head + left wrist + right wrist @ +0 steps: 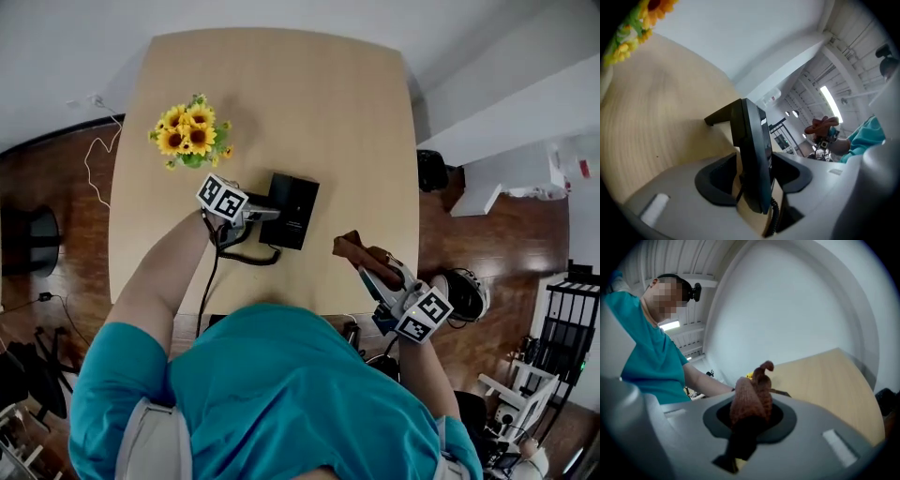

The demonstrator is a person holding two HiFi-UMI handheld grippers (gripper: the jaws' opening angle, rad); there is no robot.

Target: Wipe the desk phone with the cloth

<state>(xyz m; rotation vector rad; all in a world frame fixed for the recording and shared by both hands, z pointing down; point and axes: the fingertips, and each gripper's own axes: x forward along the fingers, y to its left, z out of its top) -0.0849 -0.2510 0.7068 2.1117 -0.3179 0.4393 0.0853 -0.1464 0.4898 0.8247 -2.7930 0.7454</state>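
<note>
Head view: desk phone sits mid-table, nearer the front edge, with the sunflowers behind and to its left. Left gripper is right at the phone's left side. Right gripper hangs off to the phone's right, near but apart from it, with the cloth bunched at its tip. Cloth isn't on the phone yet, so I'd say no wiping has started.

Left gripper view: jaws stand wide and the phone is edge-on between them. Bare table shows between the left pad and the phone. The right pad is close, but I see no squeeze, so it's straddling rather than gripping. Coiled cord runs down near the lower jaw gap.

Right gripper view: jaws are clamped on the reddish-brown knitted cloth. A thick wad sticks out past the tips and looks secure.

To do this step well:
- Close the left jaws on the phone body gently, to brace it so it doesn't skate on the smooth top.
- Keep the cord out of the pinch.
- Bring the cloth in from the right and lead with the protruding wad, not the jaw tips.
- Use light pressure across the top face, stroking toward the braced side.
</note>
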